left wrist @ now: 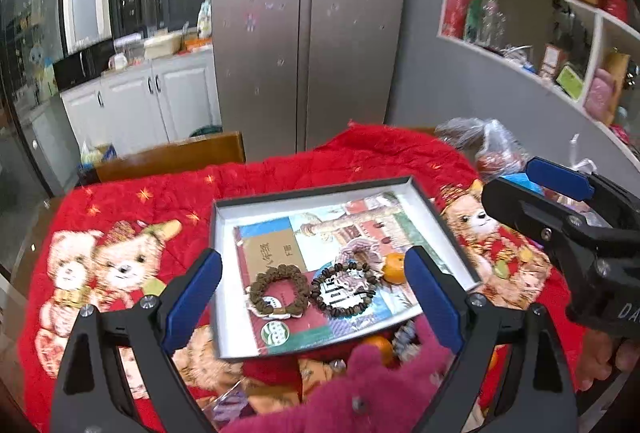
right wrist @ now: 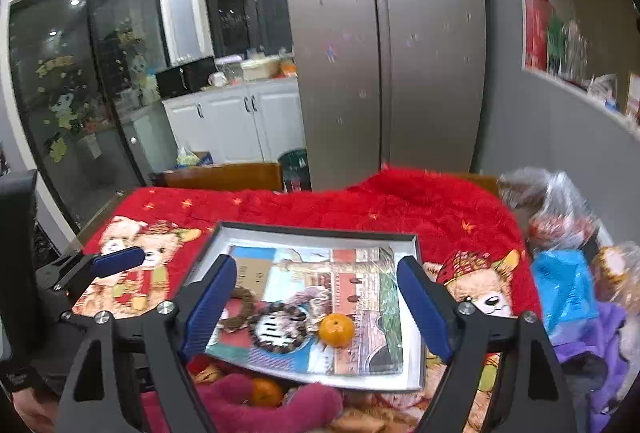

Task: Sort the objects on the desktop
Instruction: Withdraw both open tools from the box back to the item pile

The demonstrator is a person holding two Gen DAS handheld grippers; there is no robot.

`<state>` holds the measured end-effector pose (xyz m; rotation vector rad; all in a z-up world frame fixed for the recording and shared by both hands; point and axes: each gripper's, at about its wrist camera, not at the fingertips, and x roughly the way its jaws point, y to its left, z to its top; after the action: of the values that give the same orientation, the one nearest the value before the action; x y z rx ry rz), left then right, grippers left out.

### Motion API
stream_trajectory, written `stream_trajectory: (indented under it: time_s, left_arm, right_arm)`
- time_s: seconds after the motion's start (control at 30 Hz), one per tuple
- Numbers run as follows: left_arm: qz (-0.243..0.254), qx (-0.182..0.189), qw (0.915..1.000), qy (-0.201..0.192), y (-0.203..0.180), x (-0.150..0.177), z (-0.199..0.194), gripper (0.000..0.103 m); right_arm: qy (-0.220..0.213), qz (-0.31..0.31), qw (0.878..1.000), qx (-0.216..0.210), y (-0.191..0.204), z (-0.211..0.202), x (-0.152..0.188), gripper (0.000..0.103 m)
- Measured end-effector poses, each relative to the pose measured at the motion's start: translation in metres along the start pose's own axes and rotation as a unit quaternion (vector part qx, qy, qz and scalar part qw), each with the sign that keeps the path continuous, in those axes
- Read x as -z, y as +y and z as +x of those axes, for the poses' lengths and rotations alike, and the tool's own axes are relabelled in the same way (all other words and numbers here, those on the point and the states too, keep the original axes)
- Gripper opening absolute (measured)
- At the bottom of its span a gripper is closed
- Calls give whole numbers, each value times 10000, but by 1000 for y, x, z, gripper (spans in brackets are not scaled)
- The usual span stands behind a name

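The shallow box tray (left wrist: 448, 217) lay on the red bear-print blanket (left wrist: 280, 169) that covered the table, and it held what I was sorting. A picture booklet (left wrist: 344, 233) lined its floor. On the booklet, toward the near edge, a knobbly brown bead bracelet (left wrist: 276, 291) sat to the left and a darker bead bracelet (left wrist: 344, 293) just beside it on the right, the two nearly touching. A pale knitted scrunchie (left wrist: 358, 249) lay right behind the dark bracelet, and a small orange (right wrist: 337, 329) rested just right of the beads, on the booklet as well.

Nearer than the tray, off its front edge, a magenta glove (left wrist: 384, 385) sprawled on the blanket, with a second orange (right wrist: 266, 392) tucked against it.

My left gripper (left wrist: 314, 297) hung over the near part of the tray with its blue pads spread wide and nothing between them; the two bracelets showed in the gap. My right gripper (right wrist: 316, 309) was likewise spread wide and empty, hovering above the tray's near side, the orange framed between its fingers (right wrist: 424, 309). From the left camera it showed off to the right of the tray, above the blanket's bear picture.

At the far right of the table, crinkled plastic bags (right wrist: 552, 209) and a blue packet (right wrist: 568, 289) crowded the blanket's edge. A wooden chair back (left wrist: 172, 157) stood beyond the far left side, and a steel fridge (left wrist: 308, 33) rose behind it all.
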<state>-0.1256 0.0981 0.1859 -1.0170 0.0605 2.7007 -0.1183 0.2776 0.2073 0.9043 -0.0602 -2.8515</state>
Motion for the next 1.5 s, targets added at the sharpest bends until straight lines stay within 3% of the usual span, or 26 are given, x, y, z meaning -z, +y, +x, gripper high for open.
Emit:
stream_trajectory:
  time_s: [0.1, 0.2, 0.33, 0.7, 0.8, 0.93, 1.13, 1.2, 1.3, 1.5]
  left_arm:
    - [57, -100, 9995, -284, 0, 1, -42, 103]
    - [81, -42, 9987, -501, 2, 8, -78, 103]
    - [16, -15, 9978, -656, 8, 19, -118, 103]
    - [-216, -410, 9939, -1006, 20, 51, -184, 103]
    - [-256, -523, 9941, -917, 21, 76, -186, 103]
    - [-339, -996, 9921, -682, 20, 124, -176, 103]
    - [-802, -711, 9942, -38, 22, 203, -140, 103]
    - [-861, -628, 9941, 208, 19, 218, -128, 103]
    - [-824, -700, 9939, 226, 14, 236, -123, 103]
    - [-696, -746, 9940, 399, 6, 250, -110, 103]
  right_arm:
    - [-289, -89, 9995, 69, 13, -39, 0, 85]
    - [-642, -28, 9979, 57, 21, -76, 0, 85]
    - [-801, 32, 9968, 28, 29, -108, 0, 85]
    - [-1098, -270, 9914, 658, 56, -171, 30, 86]
    - [-1086, -168, 9923, 577, 58, -179, 46, 86]
    - [-1022, -23, 9927, 633, 57, -184, 74, 86]
    - [-769, 367, 9934, 765, 44, -172, 135, 86]
    - [-598, 652, 9937, 693, 35, -163, 161, 86]
    - [-184, 896, 9943, 553, 28, -142, 190, 86]
    - [170, 875, 9923, 858, 22, -130, 217, 86]
